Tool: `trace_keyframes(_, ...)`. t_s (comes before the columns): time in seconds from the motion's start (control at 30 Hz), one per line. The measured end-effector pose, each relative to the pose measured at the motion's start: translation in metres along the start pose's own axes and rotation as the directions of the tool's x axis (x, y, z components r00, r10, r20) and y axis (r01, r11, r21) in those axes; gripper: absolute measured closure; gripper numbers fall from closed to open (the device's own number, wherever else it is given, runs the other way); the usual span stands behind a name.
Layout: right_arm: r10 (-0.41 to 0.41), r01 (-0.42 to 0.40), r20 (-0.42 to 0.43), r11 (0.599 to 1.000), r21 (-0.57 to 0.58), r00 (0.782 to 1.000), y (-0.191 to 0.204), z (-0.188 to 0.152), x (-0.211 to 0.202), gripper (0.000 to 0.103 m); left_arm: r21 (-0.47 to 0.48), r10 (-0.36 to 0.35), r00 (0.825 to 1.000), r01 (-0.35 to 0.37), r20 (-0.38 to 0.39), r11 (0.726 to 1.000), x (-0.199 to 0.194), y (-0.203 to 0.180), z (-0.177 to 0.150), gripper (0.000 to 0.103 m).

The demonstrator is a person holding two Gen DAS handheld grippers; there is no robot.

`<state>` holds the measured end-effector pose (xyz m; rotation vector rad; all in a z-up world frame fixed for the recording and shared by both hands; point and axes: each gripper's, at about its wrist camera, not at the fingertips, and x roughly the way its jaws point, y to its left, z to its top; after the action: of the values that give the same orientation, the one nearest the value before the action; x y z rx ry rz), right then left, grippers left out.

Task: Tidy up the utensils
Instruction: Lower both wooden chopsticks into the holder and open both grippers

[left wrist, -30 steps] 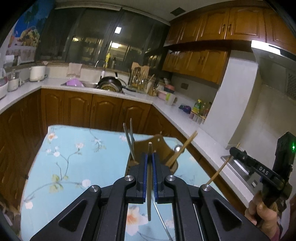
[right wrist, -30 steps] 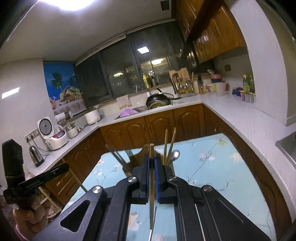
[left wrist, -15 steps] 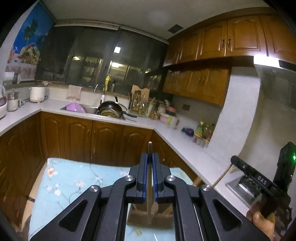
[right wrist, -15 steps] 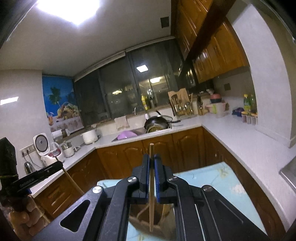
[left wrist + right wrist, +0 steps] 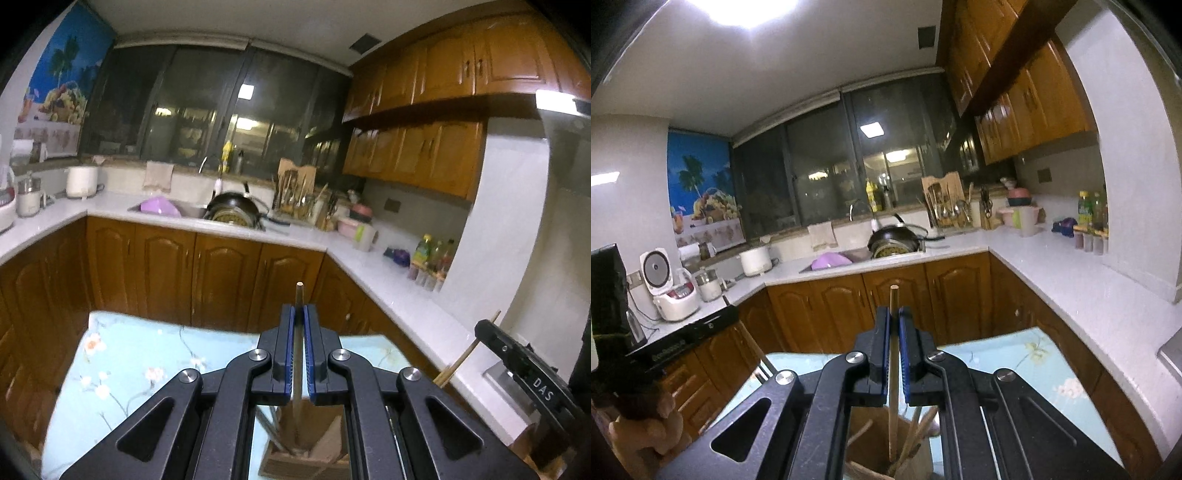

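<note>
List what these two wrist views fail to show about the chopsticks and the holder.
- Left wrist view: the left tongs hide most of the wooden holder; its base is cut off by the bottom edge.
- Right wrist view: whether the chopstick tip touches the holder floor is hidden inside it, beneath the right tongs.

Upright chopsticks and utensil handles are crowding the wooden utensil holder directly beneath the right gripper, narrowing the way down, while open floral tablecloth is lying clear to its left; brown base cabinets are walling the table's far edge.
</note>
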<state>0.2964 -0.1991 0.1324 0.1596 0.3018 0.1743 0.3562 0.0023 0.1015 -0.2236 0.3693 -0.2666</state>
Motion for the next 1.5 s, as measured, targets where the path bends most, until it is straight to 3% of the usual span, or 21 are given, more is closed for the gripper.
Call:
trace_keyframes(0.33,0.001,0.002,-0.104,1.0,0.025,0.995,-0.011,-0.042,0.019,0.097,-0.001,0.018,0.994,-0.018,-0.11,1.0,0.038,0.005,-0.016,0.099)
trace_keyframes(0.47,-0.005,0.01,-0.135,0.999,0.033,0.991,-0.014,-0.053,0.024,0.097,0.007,0.023,0.995,-0.023,-0.097,1.0,0.032,0.003,-0.008,0.099)
trace_keyframes(1.37,-0.002,0.011,-0.154,0.999,0.052,0.988,-0.023,-0.054,0.027,0.096,-0.008,0.036,0.99,-0.038,-0.139,0.999,0.021,0.01,-0.016,0.098)
trace_keyframes(1.5,-0.004,0.012,-0.153,0.999,0.051,0.988,-0.023,-0.053,0.028,0.096,-0.005,0.031,0.989,-0.032,-0.145,0.999,0.021,0.008,-0.015,0.092)
